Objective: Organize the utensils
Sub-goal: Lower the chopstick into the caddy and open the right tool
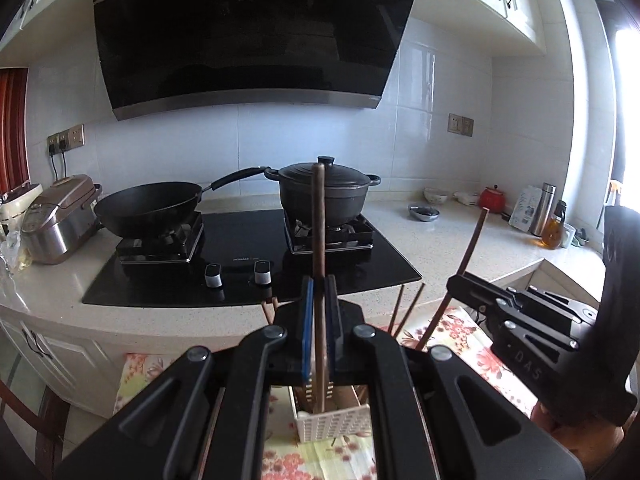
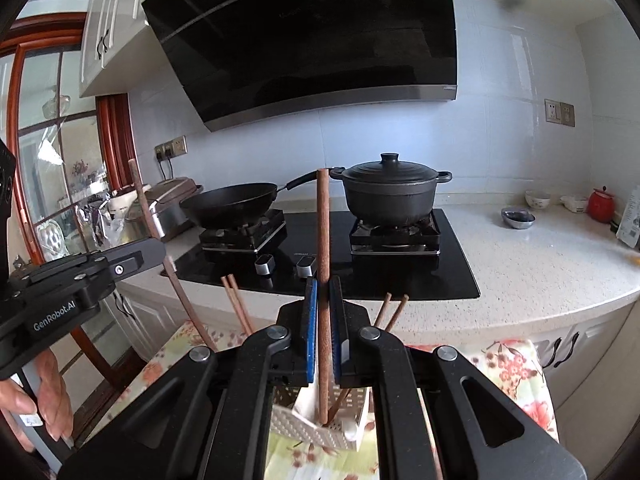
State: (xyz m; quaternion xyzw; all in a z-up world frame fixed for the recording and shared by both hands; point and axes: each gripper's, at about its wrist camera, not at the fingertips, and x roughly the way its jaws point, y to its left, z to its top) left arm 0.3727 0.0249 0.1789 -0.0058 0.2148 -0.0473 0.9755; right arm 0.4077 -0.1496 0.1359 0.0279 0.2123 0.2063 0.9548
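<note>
Both tongs are clenched, each on one long brown wooden chopstick: left tongs (image 1: 319,300) hold theirs (image 1: 319,216) upright, right tongs (image 2: 323,304) likewise (image 2: 323,216). Below, toward six o'clock, sits the white perforated plastic utensil basket (image 1: 336,426), probably their destination.

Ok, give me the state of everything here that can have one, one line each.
Left gripper: shut on a chopstick, held upright.
Right gripper: shut on a chopstick, upright.
Pot: lid on, on its burner.
Wok: uncovered, on its burner.
Basket: holding chopsticks.
</note>
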